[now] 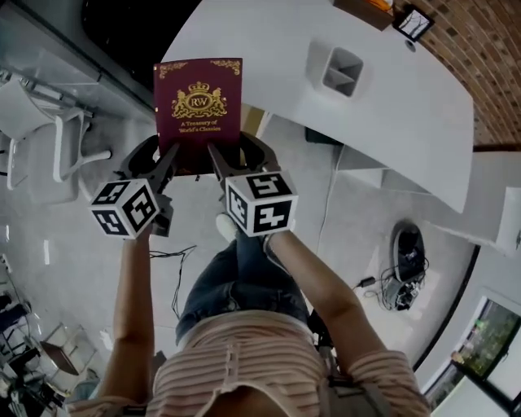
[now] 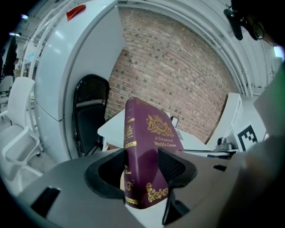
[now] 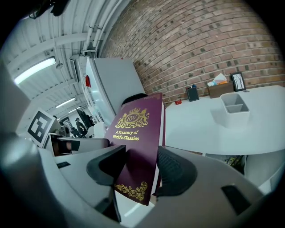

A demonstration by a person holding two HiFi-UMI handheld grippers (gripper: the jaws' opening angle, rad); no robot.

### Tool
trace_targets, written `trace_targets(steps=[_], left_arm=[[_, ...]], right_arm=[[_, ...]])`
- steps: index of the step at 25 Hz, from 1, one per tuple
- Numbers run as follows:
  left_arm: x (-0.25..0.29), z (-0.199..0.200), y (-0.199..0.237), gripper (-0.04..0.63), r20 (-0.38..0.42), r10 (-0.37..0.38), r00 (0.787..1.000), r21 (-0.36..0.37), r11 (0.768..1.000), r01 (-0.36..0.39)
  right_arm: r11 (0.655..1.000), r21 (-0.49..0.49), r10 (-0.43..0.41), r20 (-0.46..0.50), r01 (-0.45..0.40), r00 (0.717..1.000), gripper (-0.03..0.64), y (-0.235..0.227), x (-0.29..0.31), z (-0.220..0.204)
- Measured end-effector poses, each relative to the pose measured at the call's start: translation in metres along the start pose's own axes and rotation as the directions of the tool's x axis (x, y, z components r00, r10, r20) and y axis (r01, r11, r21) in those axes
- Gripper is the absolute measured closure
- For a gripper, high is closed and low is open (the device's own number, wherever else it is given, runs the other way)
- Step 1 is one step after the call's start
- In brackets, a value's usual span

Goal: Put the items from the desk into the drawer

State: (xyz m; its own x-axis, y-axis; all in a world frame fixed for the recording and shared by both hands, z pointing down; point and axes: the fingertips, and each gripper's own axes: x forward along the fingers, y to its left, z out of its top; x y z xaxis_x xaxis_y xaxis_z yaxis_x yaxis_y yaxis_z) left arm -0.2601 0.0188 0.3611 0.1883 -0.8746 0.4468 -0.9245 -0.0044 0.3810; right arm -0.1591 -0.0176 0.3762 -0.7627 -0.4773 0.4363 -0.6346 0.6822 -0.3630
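A maroon hardcover book [image 1: 198,106] with gold lettering is held up in the air, cover facing me, near the desk's left end. My left gripper [image 1: 167,156] is shut on the book's lower left edge, and my right gripper [image 1: 218,159] is shut on its lower right edge. In the left gripper view the book [image 2: 144,151] stands upright between the jaws, spine toward the camera. In the right gripper view the book [image 3: 136,142] fills the gap between the jaws, cover showing. No drawer is visible.
The white desk [image 1: 391,98] curves across the upper right with a grey two-cell organizer [image 1: 342,71], a framed picture [image 1: 413,23] and a brown box [image 3: 217,89]. A white chair [image 1: 37,122] stands at left. Cables and a black device [image 1: 404,261] lie on the floor.
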Motion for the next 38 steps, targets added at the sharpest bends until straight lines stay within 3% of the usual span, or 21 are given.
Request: trace_targets(steps=[10, 19, 29, 38], left_arm=[[0.020, 0.006, 0.013, 0.364, -0.059, -0.039, 0.997, 0.012, 0.999, 0.040], [0.044, 0.002, 0.047, 0.363, -0.159, -0.165, 0.973, 0.064, 0.982, 0.177], [0.017, -0.024, 0.097, 0.364, -0.315, -0.267, 0.911, 0.060, 0.952, 0.300], [0.015, -0.071, 0.112, 0.364, -0.452, -0.274, 0.849, -0.008, 0.953, 0.304]], right_arm=[[0.996, 0.059, -0.061, -0.014, 0.062, 0.998, 0.388, -0.007, 0.016, 0.001], [0.968, 0.148, -0.203, -0.005, 0.201, 0.979, 0.388, -0.002, 0.044, -0.017], [0.903, 0.256, -0.336, -0.075, 0.344, 0.939, 0.391, 0.052, 0.060, -0.061], [0.865, 0.308, -0.348, -0.200, 0.395, 0.916, 0.393, 0.057, 0.063, -0.108]])
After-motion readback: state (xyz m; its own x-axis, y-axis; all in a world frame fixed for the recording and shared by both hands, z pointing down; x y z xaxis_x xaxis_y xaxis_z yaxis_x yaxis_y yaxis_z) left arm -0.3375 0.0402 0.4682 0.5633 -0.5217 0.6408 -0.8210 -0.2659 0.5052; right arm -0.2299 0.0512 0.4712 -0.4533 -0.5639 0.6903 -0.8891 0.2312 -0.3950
